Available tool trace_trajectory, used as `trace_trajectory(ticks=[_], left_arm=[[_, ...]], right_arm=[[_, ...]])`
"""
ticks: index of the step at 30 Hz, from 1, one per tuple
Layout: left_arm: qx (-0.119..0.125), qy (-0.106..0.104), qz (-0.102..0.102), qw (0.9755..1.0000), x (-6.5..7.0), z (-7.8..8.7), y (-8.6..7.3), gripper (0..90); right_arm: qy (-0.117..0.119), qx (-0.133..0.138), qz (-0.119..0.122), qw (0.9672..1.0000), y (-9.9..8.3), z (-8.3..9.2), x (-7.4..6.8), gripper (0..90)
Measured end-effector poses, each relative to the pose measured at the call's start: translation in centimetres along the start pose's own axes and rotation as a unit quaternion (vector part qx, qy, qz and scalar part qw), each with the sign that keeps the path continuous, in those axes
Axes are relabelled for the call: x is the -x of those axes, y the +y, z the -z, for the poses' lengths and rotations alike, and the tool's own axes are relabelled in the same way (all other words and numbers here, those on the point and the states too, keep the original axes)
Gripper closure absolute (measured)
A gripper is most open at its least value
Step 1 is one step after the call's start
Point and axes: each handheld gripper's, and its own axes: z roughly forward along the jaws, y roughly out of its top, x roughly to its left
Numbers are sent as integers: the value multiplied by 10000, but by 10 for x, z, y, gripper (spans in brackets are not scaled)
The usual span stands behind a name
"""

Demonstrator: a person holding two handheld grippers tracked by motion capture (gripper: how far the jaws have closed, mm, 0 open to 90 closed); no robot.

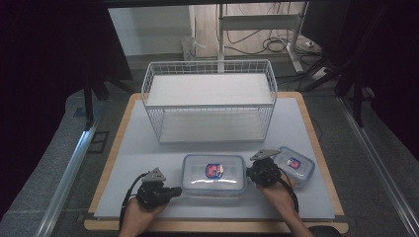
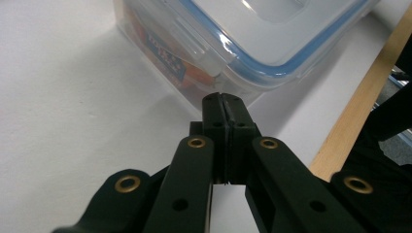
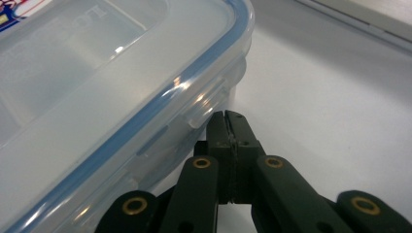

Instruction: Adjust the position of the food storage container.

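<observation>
A large clear plastic box (image 1: 214, 174) with a blue-rimmed lid and a red label lies on the white mat near the front. My left gripper (image 1: 179, 190) is shut at the box's left end; in the left gripper view its tips (image 2: 223, 99) meet just under the side latch of the box (image 2: 243, 43), with nothing between them. My right gripper (image 1: 248, 174) is shut at the box's right end; its closed tips (image 3: 227, 118) sit beside the latch of the box (image 3: 121, 97). A smaller box of the same kind (image 1: 295, 166) lies just right of the right gripper.
A white wire basket shelf (image 1: 209, 98) with two levels stands at the back of the mat (image 1: 148, 148). The wooden table edge (image 1: 212, 226) runs along the front. Dark curtains and a desk frame with cables stand behind the table.
</observation>
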Motion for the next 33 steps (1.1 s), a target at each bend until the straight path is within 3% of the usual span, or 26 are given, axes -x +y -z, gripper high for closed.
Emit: trace_trajectory(ticks=[5, 8, 11, 12, 13, 15, 16, 18, 20, 21, 26, 27, 30, 33], left_arm=[[20, 10, -20, 10000, 0, 1, -1, 896], [87, -51, 13, 9999, -1, 4, -2, 848], [128, 39, 43, 9999, -2, 6, -2, 820], [163, 287, 26, 9995, -4, 10, -3, 797], [182, 395, -1, 9991, -5, 12, -4, 777], [199, 487, -13, 9986, -6, 13, -5, 724], [199, 679, -41, 9975, -7, 16, -8, 685], [233, 872, -137, 9958, -6, 18, -10, 613], [255, 961, -196, 9949, -6, 18, -10, 572], [309, 1093, -262, 9932, -5, 20, -11, 469], [337, 1256, -394, 9907, -5, 21, -15, 302], [305, 1301, -423, 9901, -5, 22, -16, 302], [183, 1480, -489, 9876, -6, 24, -22, 209], [203, 1518, -464, 9871, -7, 27, -25, 168]], right_arm=[[-15, -7, 20, 10000, 3, -3, 1, 897], [3, -13, 40, 10000, 4, -4, 1, 897], [53, -16, 72, 10000, 3, -2, 3, 882], [77, 71, 61, 9999, 0, 3, 5, 830], [84, 120, 67, 9999, -1, 7, 7, 815], [113, 153, 45, 9998, -2, 11, 8, 804], [71, 237, 58, 9997, -5, 20, 12, 767], [66, 286, 42, 9996, -9, 25, 14, 722], [86, 302, 49, 9995, -11, 28, 15, 703], [135, 338, 131, 9993, -16, 34, 14, 652], [311, 422, 316, 9981, -24, 42, 11, 521], [311, 422, 316, 9981, -24, 42, 11, 521], [403, 405, 325, 9978, -30, 44, 10, 411], [459, 386, 294, 9978, -33, 44, 11, 366]])
